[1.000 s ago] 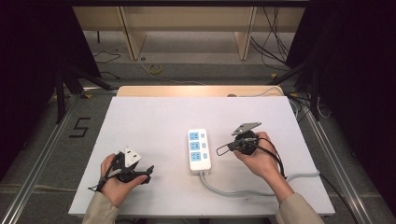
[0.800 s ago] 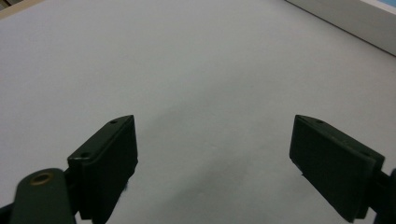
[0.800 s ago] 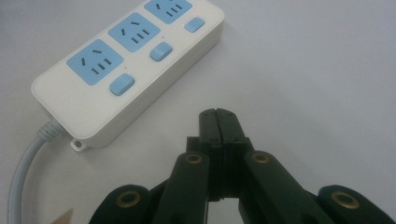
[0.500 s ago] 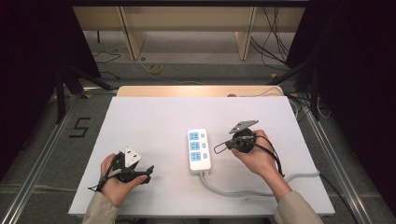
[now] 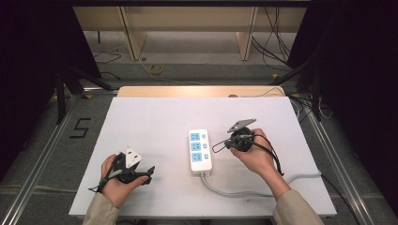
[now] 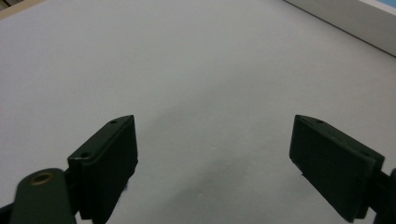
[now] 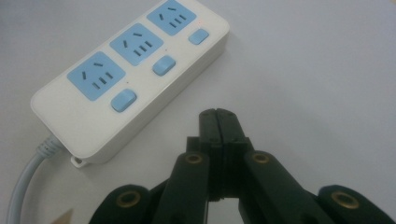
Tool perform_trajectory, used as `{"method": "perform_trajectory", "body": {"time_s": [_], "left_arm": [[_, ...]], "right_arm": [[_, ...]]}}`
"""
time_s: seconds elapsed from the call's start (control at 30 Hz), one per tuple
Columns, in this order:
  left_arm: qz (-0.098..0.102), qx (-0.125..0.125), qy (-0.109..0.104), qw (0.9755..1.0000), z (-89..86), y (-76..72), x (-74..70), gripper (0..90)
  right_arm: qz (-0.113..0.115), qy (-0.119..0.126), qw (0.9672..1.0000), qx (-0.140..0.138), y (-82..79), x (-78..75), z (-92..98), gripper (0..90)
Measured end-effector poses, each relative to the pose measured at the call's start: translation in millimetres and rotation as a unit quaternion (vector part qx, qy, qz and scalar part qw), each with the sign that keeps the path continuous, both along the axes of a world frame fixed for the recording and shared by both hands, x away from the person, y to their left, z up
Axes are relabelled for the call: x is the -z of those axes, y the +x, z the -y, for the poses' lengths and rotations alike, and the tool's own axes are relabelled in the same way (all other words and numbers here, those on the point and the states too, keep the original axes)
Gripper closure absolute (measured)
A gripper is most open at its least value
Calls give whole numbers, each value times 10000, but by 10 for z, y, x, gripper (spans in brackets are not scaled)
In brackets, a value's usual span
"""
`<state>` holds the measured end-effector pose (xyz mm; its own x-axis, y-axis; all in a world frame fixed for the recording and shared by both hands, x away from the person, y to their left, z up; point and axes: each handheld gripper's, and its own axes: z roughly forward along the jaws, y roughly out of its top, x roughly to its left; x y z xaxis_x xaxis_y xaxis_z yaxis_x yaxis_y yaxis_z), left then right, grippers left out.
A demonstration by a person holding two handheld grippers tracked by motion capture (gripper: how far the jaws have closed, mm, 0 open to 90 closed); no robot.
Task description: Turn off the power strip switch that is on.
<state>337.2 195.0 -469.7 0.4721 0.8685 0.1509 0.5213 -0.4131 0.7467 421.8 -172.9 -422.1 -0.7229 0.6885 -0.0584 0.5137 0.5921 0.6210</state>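
Near me on the left, I hold the left gripper (image 5: 149, 170) with jaws spread wide over bare table (image 5: 155, 122). Farther right, my right gripper (image 5: 217, 147) is pressed together (nothing pinched), just beside the white power strip (image 5: 200, 151) at the table's middle.

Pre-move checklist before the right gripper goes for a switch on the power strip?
1. Right gripper jaws shut, nothing between them: ok.
2. Right gripper beside the power strip, not touching: ok.
3. Three blue switches unobstructed: ok.
4. Sockets have no plugs in them: ok.
5. Left gripper open, over bare table, away from strip: ok.
6. Switches on or off: cannot tell.
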Motion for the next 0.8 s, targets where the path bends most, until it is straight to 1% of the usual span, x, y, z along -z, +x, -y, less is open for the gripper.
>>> {"method": "perform_trajectory", "body": {"time_s": [0.23,0.8], "left_arm": [[-2,4,-4,10000,4,0,1,150],[-10,8,-5,10000,9,0,1,150]], "right_arm": [[-25,-21,10000,-6,33,-23,-48,900],[-57,-65,9999,-88,103,-21,-167,900]]}}
